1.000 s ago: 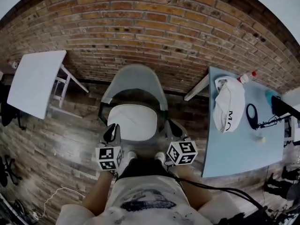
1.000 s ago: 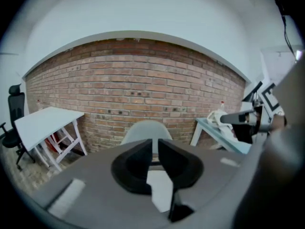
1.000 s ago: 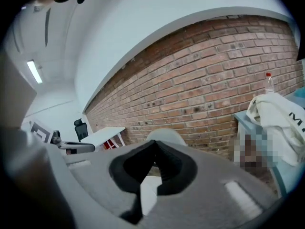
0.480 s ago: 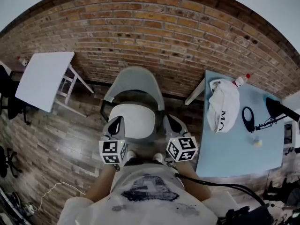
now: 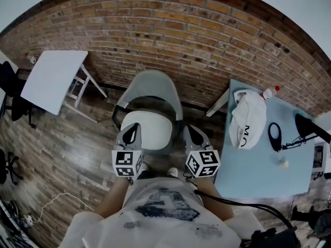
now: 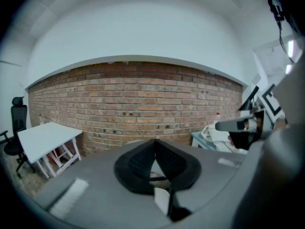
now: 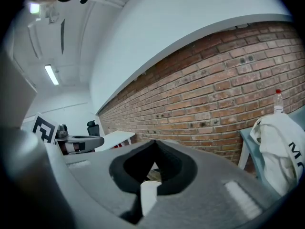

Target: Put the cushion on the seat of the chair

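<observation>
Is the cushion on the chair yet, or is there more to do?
Looks done: the white cushion lies on the seat of the grey chair. Nothing is in hand: the left gripper and right gripper are shut and empty. Nothing seems left.

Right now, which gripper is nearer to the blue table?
Right. The right gripper hangs just left of the blue table, close to its edge. The left gripper is at the other side of the chair, with the seat between them.
</observation>
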Tool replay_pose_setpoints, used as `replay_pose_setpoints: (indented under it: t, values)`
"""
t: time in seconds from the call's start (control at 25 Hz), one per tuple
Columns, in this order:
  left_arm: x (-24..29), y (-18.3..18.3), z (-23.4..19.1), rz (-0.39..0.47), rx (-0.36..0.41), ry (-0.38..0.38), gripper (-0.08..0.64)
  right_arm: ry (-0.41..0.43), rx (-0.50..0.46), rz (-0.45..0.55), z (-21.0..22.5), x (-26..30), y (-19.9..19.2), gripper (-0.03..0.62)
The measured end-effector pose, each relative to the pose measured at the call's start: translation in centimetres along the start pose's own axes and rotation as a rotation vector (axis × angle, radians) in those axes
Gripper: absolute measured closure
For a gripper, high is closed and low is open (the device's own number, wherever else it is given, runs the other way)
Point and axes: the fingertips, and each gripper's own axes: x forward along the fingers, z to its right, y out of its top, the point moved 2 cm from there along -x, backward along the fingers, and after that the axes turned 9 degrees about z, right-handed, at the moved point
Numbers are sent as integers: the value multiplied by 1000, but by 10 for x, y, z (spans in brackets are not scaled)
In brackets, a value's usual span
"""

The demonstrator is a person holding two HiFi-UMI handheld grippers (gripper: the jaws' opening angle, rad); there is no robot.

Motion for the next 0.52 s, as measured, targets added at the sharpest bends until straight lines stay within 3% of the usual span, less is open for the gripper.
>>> replay_pose_setpoints:
  t: [0.52]
  values:
    - [1,-6,-6,-12,6,19,568,7,-5,-15,3,4,-6,594]
